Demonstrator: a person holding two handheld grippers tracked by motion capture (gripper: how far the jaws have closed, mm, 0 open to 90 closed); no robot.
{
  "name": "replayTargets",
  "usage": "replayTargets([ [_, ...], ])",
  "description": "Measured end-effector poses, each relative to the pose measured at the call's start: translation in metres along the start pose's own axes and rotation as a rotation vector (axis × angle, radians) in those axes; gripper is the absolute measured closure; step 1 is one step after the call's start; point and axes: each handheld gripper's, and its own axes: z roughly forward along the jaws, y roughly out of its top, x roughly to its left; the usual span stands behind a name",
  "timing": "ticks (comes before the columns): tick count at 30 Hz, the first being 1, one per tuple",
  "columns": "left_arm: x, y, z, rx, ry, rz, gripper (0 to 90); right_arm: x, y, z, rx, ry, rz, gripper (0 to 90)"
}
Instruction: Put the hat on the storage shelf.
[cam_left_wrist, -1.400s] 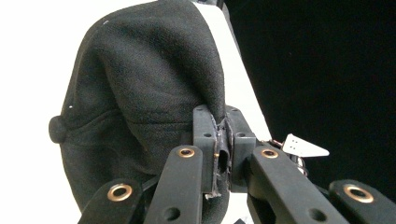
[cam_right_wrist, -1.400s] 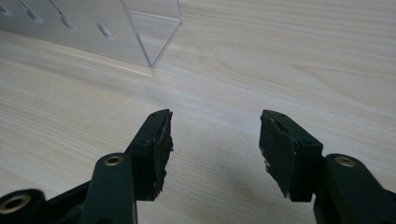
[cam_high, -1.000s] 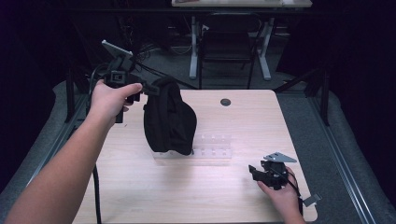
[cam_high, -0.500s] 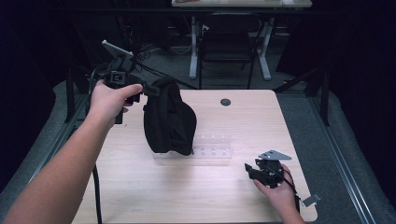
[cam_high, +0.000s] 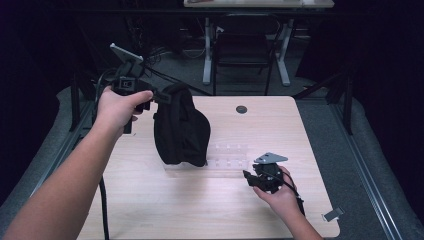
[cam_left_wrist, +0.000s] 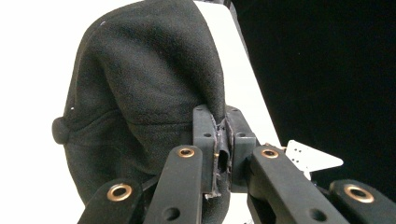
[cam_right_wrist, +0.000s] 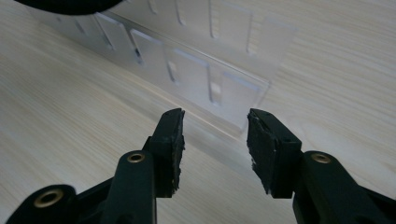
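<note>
Two grippers are at work over the pale wooden table (cam_high: 150, 210). The left gripper (cam_high: 159, 97) is up in the air on the far left side. Its jaws are squeezed tight on a fold at the top edge of a soft black cloth cap (cam_high: 181, 127). The cap hangs down from the jaws, and its bottom edge rests on a clear plastic tray with little slots (cam_high: 227, 160).

In the left gripper view, the cap (cam_left_wrist: 140, 93) sits right in front of the jaws, with its small top button off to the left.

The right gripper (cam_high: 250, 177) is low on the near right side, just beside the tray's right end. Its jaws have just been closing and stand partly apart. Nothing is between them. The right gripper (cam_right_wrist: 214, 140) points at the tray's corner (cam_right_wrist: 224, 88).
</note>
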Motion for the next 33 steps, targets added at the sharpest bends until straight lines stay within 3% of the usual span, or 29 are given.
replayTargets([
  [7, -0.001, 0.0, 0.001, -0.005, 0.0, 0.001, 85.8, 0.013, 0.017, 0.01, 0.001, 0.072, 0.013, 57.7],
  [13, 0.0, 0.0, 0.0, 0.0, 0.002, 0.003, 85.8, 0.023, 0.027, 0.016, 0.007, 0.09, 0.04, 58.4],
  [17, 0.001, 0.0, 0.0, 0.001, 0.005, 0.001, 85.8, 0.032, 0.033, 0.021, -0.043, 0.125, 0.024, 49.5],
  [19, 0.001, 0.0, 0.0, 0.001, 0.005, 0.001, 85.8, 0.038, 0.036, 0.024, -0.056, 0.142, -0.01, 44.4],
  [25, 0.0, 0.001, 0.0, 0.001, 0.005, 0.005, 85.8, 0.06, 0.045, 0.031, -0.064, 0.156, -0.071, 39.9],
  [27, 0.001, 0.001, 0.0, 0.002, 0.007, 0.007, 85.8, 0.065, 0.046, 0.035, -0.062, 0.17, -0.069, 40.6],
  [33, -0.001, 0.001, 0.001, 0.004, 0.006, 0.011, 85.8, 0.076, 0.047, 0.045, -0.018, 0.174, -0.074, 54.9],
])
